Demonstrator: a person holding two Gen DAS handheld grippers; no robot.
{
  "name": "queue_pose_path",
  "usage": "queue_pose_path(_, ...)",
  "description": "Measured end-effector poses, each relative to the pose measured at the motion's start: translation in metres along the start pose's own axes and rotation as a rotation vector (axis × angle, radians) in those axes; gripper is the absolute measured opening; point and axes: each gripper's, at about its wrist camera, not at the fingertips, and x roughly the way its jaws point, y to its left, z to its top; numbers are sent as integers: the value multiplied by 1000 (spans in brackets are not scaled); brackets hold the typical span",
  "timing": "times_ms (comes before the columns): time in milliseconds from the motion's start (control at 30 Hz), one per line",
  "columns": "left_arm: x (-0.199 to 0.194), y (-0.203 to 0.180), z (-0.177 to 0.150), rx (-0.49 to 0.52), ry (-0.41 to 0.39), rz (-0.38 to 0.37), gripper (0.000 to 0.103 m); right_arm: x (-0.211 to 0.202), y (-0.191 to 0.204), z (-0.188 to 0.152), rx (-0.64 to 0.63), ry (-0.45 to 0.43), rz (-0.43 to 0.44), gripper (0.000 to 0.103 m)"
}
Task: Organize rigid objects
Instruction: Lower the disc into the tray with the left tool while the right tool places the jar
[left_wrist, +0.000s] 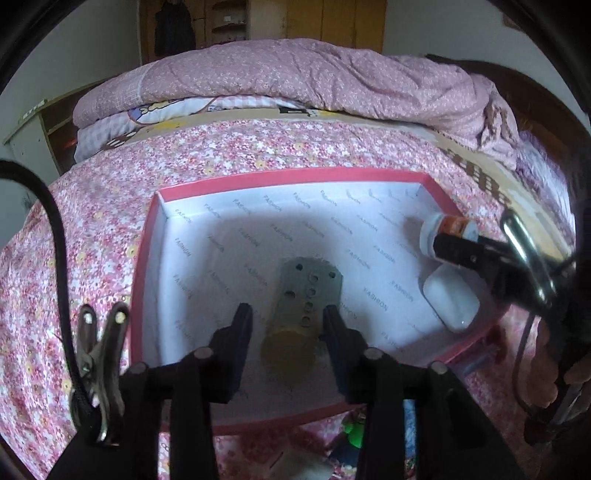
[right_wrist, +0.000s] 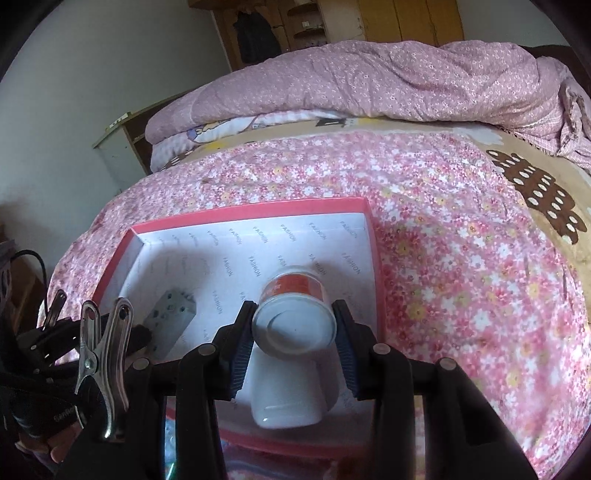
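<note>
The right gripper (right_wrist: 294, 332) pinches the orange-labelled bottle (right_wrist: 295, 306) above the pink box (right_wrist: 376, 273); lower it beside the white bottle (right_wrist: 284, 402) before letting go. The left gripper (left_wrist: 288, 325) hangs spread over the metal block (left_wrist: 308, 291).

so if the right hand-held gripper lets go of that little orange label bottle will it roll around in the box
Probably somewhat. The bottle is round and held on its side by the right hand-held gripper, so it could roll on the box's smooth paper lining. The white container just beneath may stop it. It looks like rigid plastic, so likely light and not fragile.
</note>
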Motion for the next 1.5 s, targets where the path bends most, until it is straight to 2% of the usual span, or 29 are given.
queue_pose_path(100,1,-6,0,27,-3,0,49,0,0,0,-12,-21,-13,43)
queue_pose_path(267,-3,-12,0,44,-21,12,51,-10,7,1,-54,-55,-18,52)
queue_pose_path(600,-27,-8,-8,6,-40,-11,51,-43,14,-12,-45,-80,20,52)
queue_pose_path(1100,-74,4,-42,-39,-53,-2,51,-97,23,-62,-5,-104,60,52)
queue_pose_path(1367,-84,11,-72,-73,-23,-16,52,-102,29,-97,-2,-34,71,52)
queue_pose_path(1500,-88,16,-86,-86,-16,-10,52,-100,30,-112,59,25,133,52)
